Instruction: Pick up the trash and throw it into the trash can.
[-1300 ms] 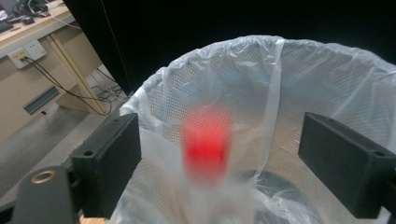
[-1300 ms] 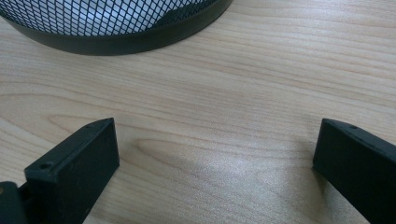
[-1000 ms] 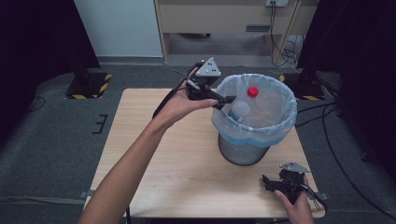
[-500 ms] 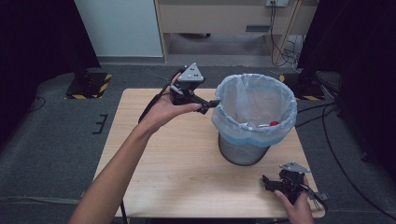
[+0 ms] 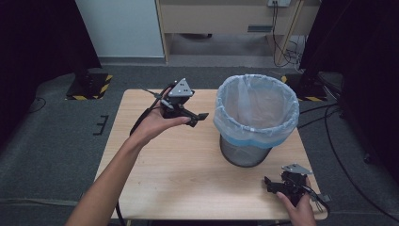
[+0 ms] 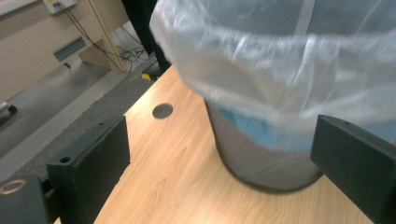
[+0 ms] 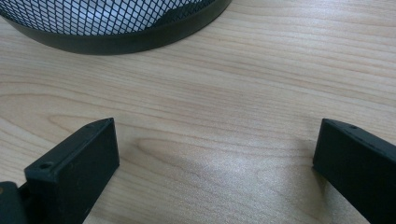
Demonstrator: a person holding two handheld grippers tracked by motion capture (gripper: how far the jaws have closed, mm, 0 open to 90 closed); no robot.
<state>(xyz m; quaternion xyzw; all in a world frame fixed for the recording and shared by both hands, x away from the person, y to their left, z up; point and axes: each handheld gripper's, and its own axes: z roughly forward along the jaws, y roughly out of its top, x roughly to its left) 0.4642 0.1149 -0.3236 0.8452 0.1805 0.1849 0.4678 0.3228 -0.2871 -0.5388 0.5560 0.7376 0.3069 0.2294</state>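
High view: the left gripper (image 5: 200, 117), jaws wide and empty, hovers just left of the lined mesh bin (image 5: 256, 120) standing right of centre on the table (image 5: 188, 179); the right gripper (image 5: 268, 184), also wide, rests near-right. A drop-off looks finished; next likely calls for fetching another item.

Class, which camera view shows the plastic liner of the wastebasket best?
The high view: the whole liner shows, folded over the rim. The left gripper view has part of it, blurred; the right gripper view shows just the basket's mesh base.

bin (image 5: 256, 125) | black mesh, pale liner | upright, table's right side | contents unclear
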